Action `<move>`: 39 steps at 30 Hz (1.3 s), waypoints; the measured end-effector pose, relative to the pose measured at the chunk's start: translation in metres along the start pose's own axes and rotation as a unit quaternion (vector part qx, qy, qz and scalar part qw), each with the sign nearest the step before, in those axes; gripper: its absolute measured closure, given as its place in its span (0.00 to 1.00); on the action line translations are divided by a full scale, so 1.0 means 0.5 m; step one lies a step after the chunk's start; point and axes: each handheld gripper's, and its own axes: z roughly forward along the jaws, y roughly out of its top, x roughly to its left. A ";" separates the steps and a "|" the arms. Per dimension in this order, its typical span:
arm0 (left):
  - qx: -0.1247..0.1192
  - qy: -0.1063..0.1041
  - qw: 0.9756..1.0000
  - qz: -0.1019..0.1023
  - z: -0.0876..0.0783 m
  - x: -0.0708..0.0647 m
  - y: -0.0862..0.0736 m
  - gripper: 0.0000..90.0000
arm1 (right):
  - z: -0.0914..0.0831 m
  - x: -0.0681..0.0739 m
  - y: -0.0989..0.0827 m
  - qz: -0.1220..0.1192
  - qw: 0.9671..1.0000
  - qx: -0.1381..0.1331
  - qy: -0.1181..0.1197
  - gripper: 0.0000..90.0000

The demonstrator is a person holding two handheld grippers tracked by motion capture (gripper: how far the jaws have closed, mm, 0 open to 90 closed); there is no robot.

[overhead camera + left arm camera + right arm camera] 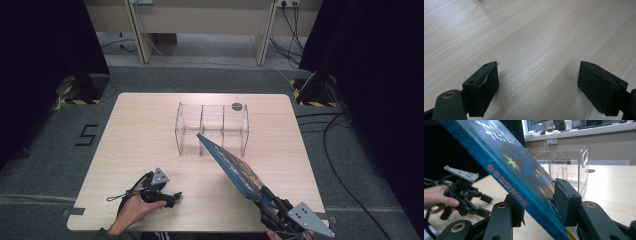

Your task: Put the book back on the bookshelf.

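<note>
a pale wooden table (140, 130) bears a clear three-bay rack (211, 129) near its far edge.

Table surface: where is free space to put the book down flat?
The table is bare left of the clear rack, back to the far edge, and on the right strip beside the rack. The near edge is crowded: left tool open there, right tool holding the book.
</note>
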 end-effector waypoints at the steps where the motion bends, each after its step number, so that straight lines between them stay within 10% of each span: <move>1: -0.001 0.000 1.000 0.000 0.000 0.000 0.000 0.18 | -0.001 -0.001 0.000 0.006 1.000 0.000 0.001 0.69; 20: -0.001 -0.001 1.000 0.000 0.000 0.000 -0.001 0.18 | -0.012 -0.037 -0.007 0.104 0.994 -0.027 0.012 0.85; 28: -0.002 -0.001 1.000 0.000 -0.001 -0.001 -0.002 0.18 | -0.003 -0.045 -0.025 0.077 0.997 0.000 -0.006 0.85; 39: -0.001 -0.001 1.000 0.000 -0.001 -0.001 -0.002 0.18 | -0.008 -0.007 -0.001 -0.056 0.998 -0.020 -0.014 0.88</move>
